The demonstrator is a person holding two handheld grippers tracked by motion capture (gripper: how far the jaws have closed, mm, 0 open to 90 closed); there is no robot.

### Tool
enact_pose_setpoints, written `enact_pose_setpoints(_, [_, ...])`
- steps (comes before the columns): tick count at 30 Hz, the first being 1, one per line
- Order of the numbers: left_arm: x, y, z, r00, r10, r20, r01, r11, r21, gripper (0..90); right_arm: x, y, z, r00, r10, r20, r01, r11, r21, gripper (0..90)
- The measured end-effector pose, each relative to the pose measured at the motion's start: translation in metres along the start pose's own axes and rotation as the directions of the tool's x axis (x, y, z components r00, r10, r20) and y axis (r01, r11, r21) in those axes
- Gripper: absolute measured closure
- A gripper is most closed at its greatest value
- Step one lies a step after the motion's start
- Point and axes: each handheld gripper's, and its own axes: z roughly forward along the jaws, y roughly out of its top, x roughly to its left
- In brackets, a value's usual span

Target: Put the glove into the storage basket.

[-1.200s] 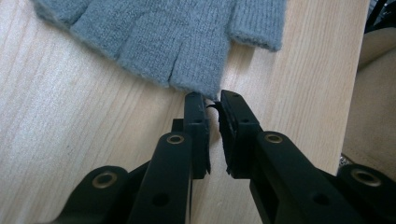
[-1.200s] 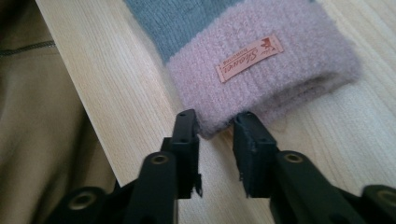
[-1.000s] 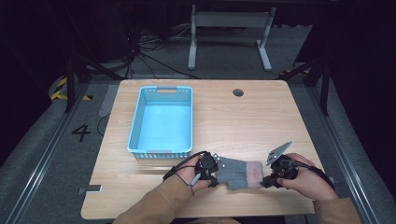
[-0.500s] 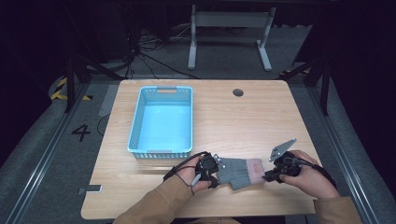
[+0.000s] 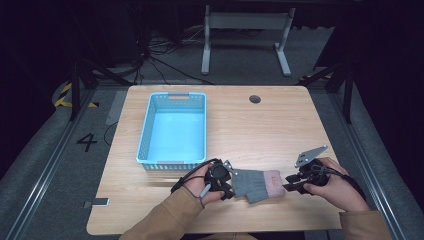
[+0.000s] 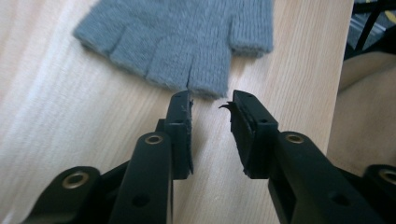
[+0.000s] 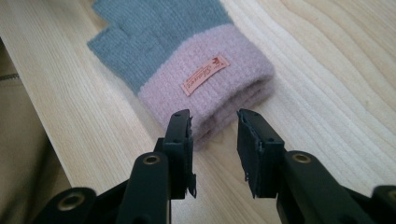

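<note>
A grey knitted fingerless glove (image 5: 256,184) with a pink cuff (image 7: 210,88) lies flat on the wooden table near its front edge. My left gripper (image 5: 231,186) is at the glove's finger end (image 6: 187,70); its jaws have just been opening and stand apart with nothing between them. My right gripper (image 5: 289,186) is at the pink cuff; its jaws have just been opening too, and the cuff's edge lies just ahead of the gap, not pressed. A small orange label (image 7: 204,74) is sewn on the cuff.
A light blue plastic basket (image 5: 145,135) stands empty on the table's left half, just beyond my left hand. A round cable hole (image 5: 255,99) sits near the far edge. The table's front edge (image 5: 210,231) is close behind both hands.
Both grippers' jaws have opened and released the glove, which now lies flat. The right gripper has drawn slightly right, off the cuff.
</note>
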Motion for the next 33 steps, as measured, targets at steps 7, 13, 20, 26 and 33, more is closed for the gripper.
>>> enact_pose_setpoints(7, [-0.003, 0.009, -0.008, 0.9998, -0.018, -0.011, 0.018, 0.9985, -0.053, 56.6, -0.005, -0.005, -0.009, 0.9989, 0.037, 0.028, -0.036, 0.999, -0.026, 63.0])
enact_pose_setpoints(13, [-0.007, 0.023, -0.008, 0.9996, -0.006, -0.029, 0.004, 0.9965, -0.084, 44.2, -0.009, -0.012, -0.020, 0.9968, 0.063, 0.050, -0.060, 0.996, -0.062, 62.0])
enact_pose_setpoints(20, [-0.010, 0.043, 0.005, 0.9987, 0.005, -0.050, -0.009, 0.9962, -0.086, 34.8, -0.024, -0.022, -0.022, 0.9895, 0.125, 0.074, -0.118, 0.989, -0.088, 56.5])
enact_pose_setpoints(26, [-0.014, 0.056, 0.025, 0.9987, -0.003, -0.050, -0.002, 0.9963, -0.086, 31.9, -0.036, -0.030, -0.015, 0.9790, 0.181, 0.094, -0.173, 0.981, -0.084, 54.7])
enact_pose_setpoints(33, [-0.012, 0.063, 0.043, 0.9979, 0.012, -0.063, -0.018, 0.9963, -0.085, 26.9, -0.040, -0.031, -0.010, 0.9752, 0.203, 0.089, -0.195, 0.977, -0.089, 53.2])
